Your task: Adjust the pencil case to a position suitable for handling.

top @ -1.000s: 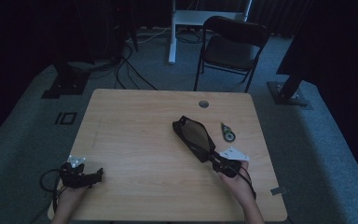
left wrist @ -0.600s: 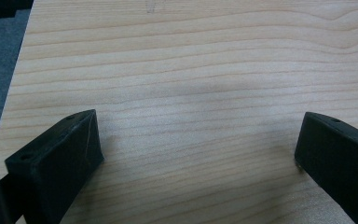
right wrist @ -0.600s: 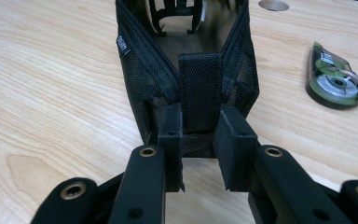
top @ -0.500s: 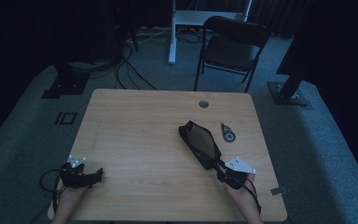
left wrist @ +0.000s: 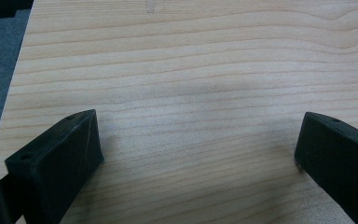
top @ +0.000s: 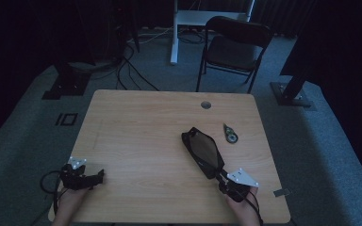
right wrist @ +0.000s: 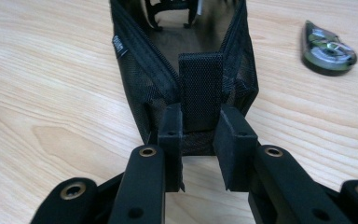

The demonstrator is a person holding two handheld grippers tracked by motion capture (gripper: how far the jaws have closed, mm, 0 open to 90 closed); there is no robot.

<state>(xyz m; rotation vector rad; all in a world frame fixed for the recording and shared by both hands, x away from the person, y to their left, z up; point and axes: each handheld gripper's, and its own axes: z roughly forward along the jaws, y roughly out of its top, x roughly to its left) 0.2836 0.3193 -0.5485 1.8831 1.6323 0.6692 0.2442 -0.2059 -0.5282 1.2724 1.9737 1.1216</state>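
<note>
My right gripper (right wrist: pixel 196 140) is clamped on the pouch (right wrist: pixel 186 60) tab; my left gripper (left wrist: pixel 196 154) idles, jaws apart; tape (right wrist: pixel 328 49) still outside.

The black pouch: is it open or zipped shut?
Open. In the right gripper view the pouch gapes, its zipper edges spread apart and its inside showing.

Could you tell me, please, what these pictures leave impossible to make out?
- Inside of the black mesh pouch: in the right gripper view its far end is cut off by the top edge, and the interior is dark.
- Small green round item: too small in the high view to identify.
- Right claw: the pouch's strap sits between its jaws, but actual pinching contact is unclear.
- Left claw: its body is cut off by the frame's bottom edge.
</note>
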